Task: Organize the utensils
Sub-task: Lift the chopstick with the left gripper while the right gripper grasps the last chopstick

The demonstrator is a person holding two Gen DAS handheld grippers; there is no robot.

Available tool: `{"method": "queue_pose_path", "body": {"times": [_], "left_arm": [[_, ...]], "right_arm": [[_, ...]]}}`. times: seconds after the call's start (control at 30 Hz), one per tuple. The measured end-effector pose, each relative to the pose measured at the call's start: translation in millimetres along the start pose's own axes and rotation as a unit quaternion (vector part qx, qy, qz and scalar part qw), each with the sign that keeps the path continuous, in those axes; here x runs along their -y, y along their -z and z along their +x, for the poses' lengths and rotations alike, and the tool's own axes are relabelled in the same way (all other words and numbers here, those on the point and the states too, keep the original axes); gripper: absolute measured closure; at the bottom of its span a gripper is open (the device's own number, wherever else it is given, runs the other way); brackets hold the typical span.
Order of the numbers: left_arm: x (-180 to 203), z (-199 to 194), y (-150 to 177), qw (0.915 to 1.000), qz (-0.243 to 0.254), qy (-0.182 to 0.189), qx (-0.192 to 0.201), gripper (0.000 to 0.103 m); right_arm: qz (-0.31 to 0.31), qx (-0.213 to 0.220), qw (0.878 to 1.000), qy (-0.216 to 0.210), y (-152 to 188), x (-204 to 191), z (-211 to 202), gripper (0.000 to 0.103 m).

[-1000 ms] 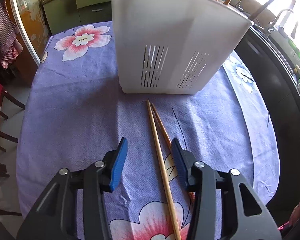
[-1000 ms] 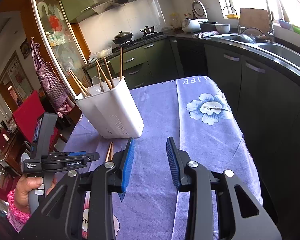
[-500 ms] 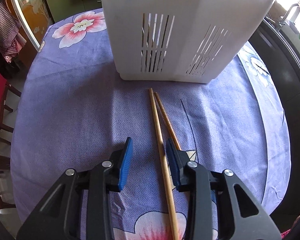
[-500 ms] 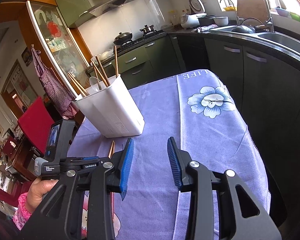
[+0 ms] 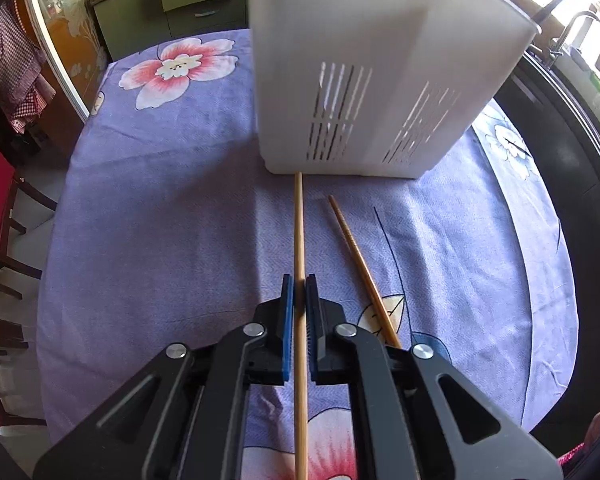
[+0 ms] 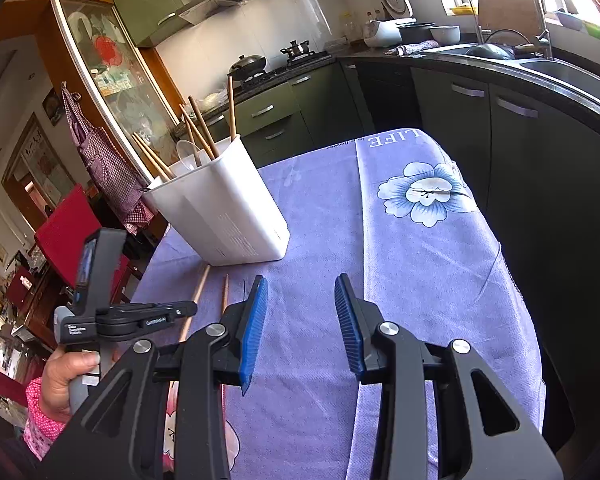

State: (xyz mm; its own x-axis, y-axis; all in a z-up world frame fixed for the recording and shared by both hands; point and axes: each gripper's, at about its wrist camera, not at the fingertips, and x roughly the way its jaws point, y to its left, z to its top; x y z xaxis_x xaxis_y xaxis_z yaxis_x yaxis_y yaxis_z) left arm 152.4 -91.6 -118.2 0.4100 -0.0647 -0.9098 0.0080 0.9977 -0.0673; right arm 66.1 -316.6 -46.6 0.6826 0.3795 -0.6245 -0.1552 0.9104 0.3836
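My left camera looks low and close along the purple floral tablecloth [image 5: 160, 220] at the white slotted plastic holder [image 5: 372, 80]; my right camera, higher, shares both [image 6: 320, 208] [image 6: 228, 216].

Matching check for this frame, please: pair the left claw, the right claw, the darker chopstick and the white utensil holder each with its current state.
1. left claw
2. right claw
3. darker chopstick
4. white utensil holder

a. lying loose on the tablecloth
b. open, holding nothing
c. standing upright with chopsticks in it
d. shut on the lighter chopstick

Pairs: 1-d, 2-b, 3-a, 4-c
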Motion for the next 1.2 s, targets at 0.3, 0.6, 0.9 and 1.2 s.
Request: {"method": "queue_pose_path", "body": {"times": [0.3,0.6,0.9,1.2], "left_arm": [[-47,-73,11,0.9961,-0.013,0.014,0.087,0.097],[-64,-105,26,0.9909,-0.006,0.021,0.133,0.097],[-68,-112,33,0.9890,-0.004,0.032,0.144,0.097],[-70,-105,33,0.9900,-0.005,0.040,0.135,0.097]], "right_arm": [[-0.068,-0.057,0.996,0.013,8,-35,51,0.059],[-0.169,-0.133,0.977,0.010,26,-101,146,0.075],[-0.208,-0.164,0.963,0.039,34,-134,198,0.078],[-0.231,-0.176,0.956,0.047,30,-147,211,0.084]]}}
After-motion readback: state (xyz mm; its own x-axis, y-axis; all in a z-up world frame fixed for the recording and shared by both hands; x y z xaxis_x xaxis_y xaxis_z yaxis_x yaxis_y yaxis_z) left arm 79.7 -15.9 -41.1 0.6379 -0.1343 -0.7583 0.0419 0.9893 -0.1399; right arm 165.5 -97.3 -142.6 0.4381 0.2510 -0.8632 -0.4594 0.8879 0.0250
